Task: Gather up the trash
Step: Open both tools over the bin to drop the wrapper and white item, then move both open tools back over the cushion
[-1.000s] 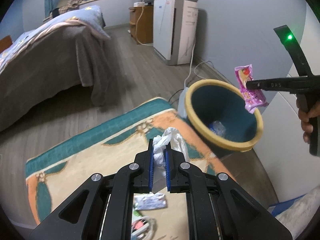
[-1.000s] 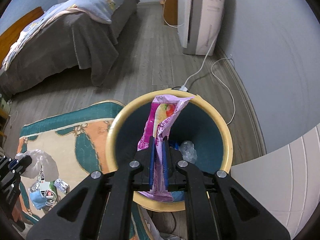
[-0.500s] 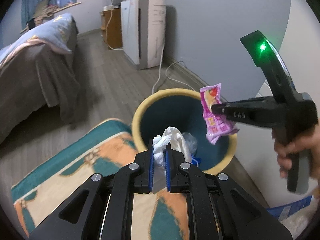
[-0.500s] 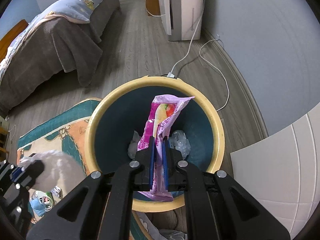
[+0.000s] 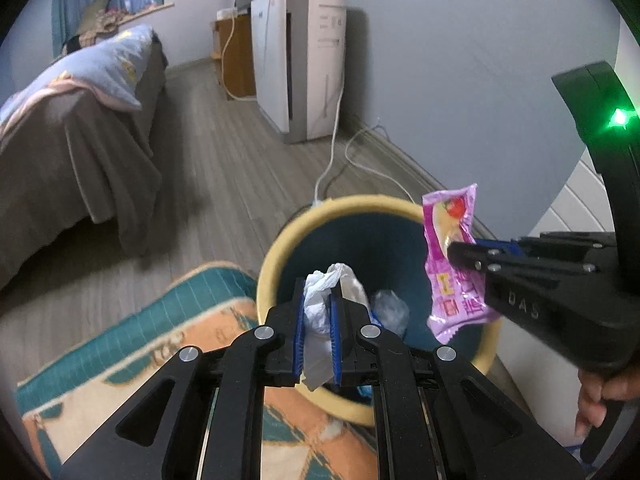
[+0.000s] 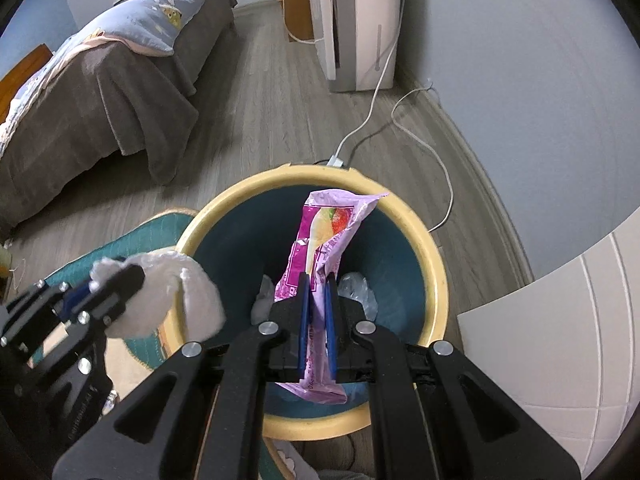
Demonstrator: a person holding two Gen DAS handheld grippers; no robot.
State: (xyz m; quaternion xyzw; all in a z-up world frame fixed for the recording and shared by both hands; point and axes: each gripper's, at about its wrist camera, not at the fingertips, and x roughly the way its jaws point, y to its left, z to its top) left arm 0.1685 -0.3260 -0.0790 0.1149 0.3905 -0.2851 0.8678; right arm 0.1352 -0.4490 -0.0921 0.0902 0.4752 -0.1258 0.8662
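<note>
I see the bin (image 6: 434,276) mouth wide open below, crumpled plastic (image 6: 358,286) only at its bottom, my 2 tools crowding its rim from either side, wall (image 5: 460,80) close behind, white cable (image 6: 400,108) trailing past, bed (image 5: 72,152) well apart

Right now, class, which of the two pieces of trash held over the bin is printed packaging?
The pink wrapper in the right gripper: it shows a strawberry picture, whereas the left gripper holds plain white crumpled tissue.

Bin (image 6: 434,276) on floor between rug (image 5: 132,344) on left and wall, wrapper (image 6: 324,248) over bin, bed (image 6: 100,80) far left
</note>
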